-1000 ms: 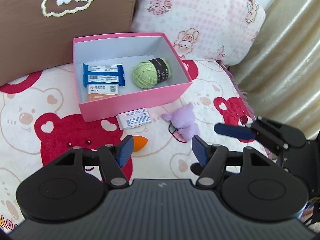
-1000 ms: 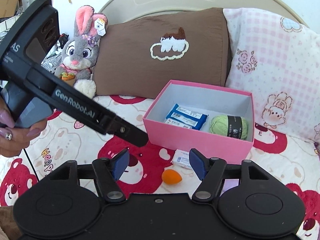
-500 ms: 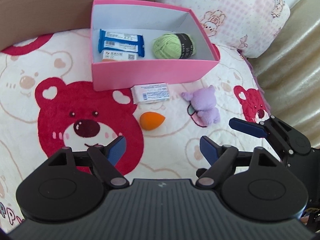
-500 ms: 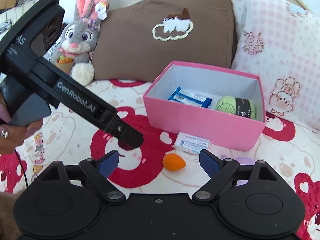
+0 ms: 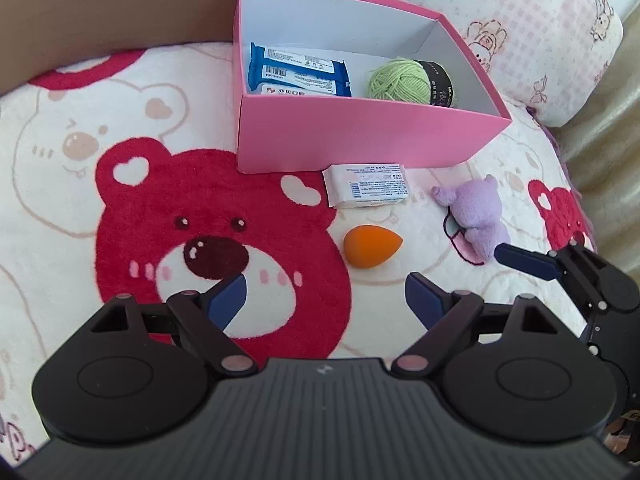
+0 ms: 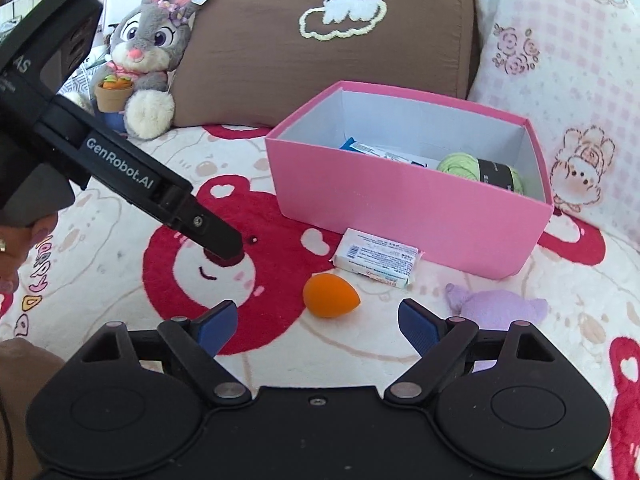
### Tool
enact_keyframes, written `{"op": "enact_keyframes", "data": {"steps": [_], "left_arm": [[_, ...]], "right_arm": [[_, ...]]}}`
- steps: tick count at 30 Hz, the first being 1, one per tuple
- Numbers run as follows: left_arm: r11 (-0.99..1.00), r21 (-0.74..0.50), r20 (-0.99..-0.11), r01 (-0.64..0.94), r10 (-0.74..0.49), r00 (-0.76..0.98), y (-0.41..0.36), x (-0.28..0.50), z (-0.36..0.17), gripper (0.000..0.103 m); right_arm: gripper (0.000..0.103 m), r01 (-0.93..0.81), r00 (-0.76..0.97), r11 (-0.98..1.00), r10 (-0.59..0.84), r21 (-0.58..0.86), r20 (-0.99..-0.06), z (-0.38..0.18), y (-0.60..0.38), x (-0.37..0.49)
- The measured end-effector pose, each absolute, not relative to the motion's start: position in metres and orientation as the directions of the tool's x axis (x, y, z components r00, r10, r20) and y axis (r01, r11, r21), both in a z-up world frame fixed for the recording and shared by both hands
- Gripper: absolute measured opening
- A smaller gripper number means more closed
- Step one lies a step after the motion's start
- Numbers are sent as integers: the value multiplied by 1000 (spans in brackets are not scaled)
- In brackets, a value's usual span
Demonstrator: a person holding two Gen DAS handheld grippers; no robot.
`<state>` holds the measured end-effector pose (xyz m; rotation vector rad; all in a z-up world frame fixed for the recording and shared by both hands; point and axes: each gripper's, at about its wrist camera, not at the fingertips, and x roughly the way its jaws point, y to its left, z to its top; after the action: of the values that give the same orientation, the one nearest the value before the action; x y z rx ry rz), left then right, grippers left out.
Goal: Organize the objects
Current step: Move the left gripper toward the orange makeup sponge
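We hold both grippers over a bed blanket (image 5: 80, 208) printed with red bears. Our left gripper (image 5: 326, 294) has its jaws opening, with nothing between the blue pads — only blanket shows in the gap. Our right gripper (image 6: 316, 322) stands spread wide and empty too. An orange egg-shaped sponge (image 5: 372, 246) lies on the blanket just ahead of both grippers, touching neither. Beyond it a small white packet (image 5: 366, 191) rests against the front wall of an open pink box (image 5: 360, 140). Inside the box we see blue packets (image 5: 298, 74) on the left and a green yarn ball (image 5: 408, 82) on the right. A purple plush toy (image 5: 476, 216) lies on the blanket right of the sponge, near a right gripper fingertip. In the right wrist view a grey rabbit plush (image 6: 148, 48) leans on a brown pillow (image 6: 320, 48).
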<state>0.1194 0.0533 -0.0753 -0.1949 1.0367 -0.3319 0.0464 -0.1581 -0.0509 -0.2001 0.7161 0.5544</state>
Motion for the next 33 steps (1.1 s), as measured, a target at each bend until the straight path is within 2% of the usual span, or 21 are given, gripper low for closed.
{"op": "enact_keyframes", "data": {"steps": [5,9,14,20,24,31,33], "left_arm": [[901,-391,-795,190,-434,423,53,132,-97,87],[895,-395,-783,206,-445,435,52,132,-113,85],[873,-420,-738,248,-488,467,49,134,-121,85],[824,-497,-686,273,-565,459,41,149,-128,85],[806,-541,-676,241,-587,445,39,162,-140,85],[829,-469,-683,304,-559,471,21,164,-145,83],[826,-476,-688,300,-563,459,17,166,-147,81]], "right_arm": [[90,-531,651,847,403,-7,-643,-69,-156,57],[90,-514,626,856,420,58,-657,-84,-165,61],[90,-515,631,855,426,61,-648,-94,-160,62],[90,-516,639,856,359,-34,-681,-109,-143,68],[89,-511,625,860,387,20,-678,-109,-146,78],[79,-460,593,882,392,104,-704,-127,-145,88],[79,-458,596,883,392,104,-701,-127,-146,88]]}}
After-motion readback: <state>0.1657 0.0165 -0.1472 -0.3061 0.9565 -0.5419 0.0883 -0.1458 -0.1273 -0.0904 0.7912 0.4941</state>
